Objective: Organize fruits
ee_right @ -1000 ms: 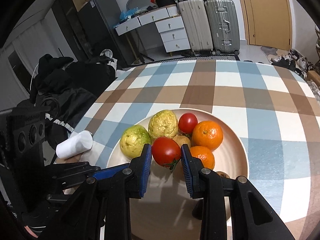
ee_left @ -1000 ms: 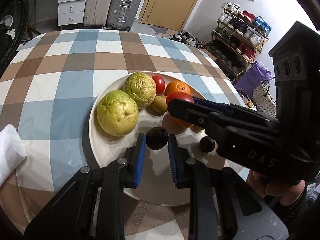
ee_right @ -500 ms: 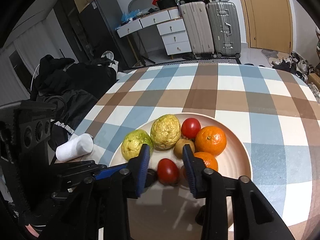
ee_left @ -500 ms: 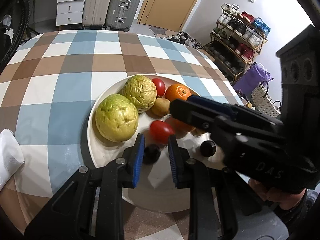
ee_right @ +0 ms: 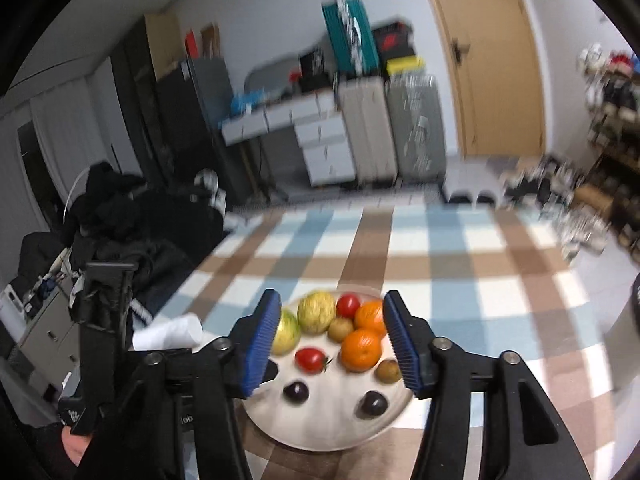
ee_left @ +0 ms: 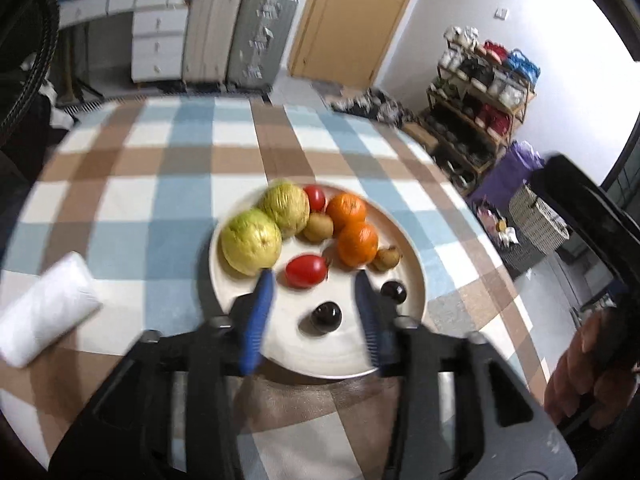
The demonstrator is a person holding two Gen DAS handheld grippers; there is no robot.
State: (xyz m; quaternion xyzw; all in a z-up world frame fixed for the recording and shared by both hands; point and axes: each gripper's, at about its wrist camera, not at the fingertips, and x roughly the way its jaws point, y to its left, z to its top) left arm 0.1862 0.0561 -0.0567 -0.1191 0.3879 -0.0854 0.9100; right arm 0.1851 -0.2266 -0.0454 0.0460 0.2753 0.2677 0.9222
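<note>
Cream, round and smooth, the plate (ee_left: 404, 240) sits on a checked tablecloth (ee_left: 160, 184) and bears two bumpy green guavas (ee_left: 251, 246), two oranges (ee_left: 357, 243), two glossy tomatoes (ee_left: 306, 270), two brown kiwis (ee_left: 318, 227) and two dark plums (ee_left: 326, 316). Both the left gripper (ee_left: 314, 310) and right gripper (ee_right: 332, 338) have just been opening; their ribbed blue pads hold nothing.

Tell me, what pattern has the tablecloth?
The tablecloth has blue, brown and white checks; the left wrist view shows it best.
</note>
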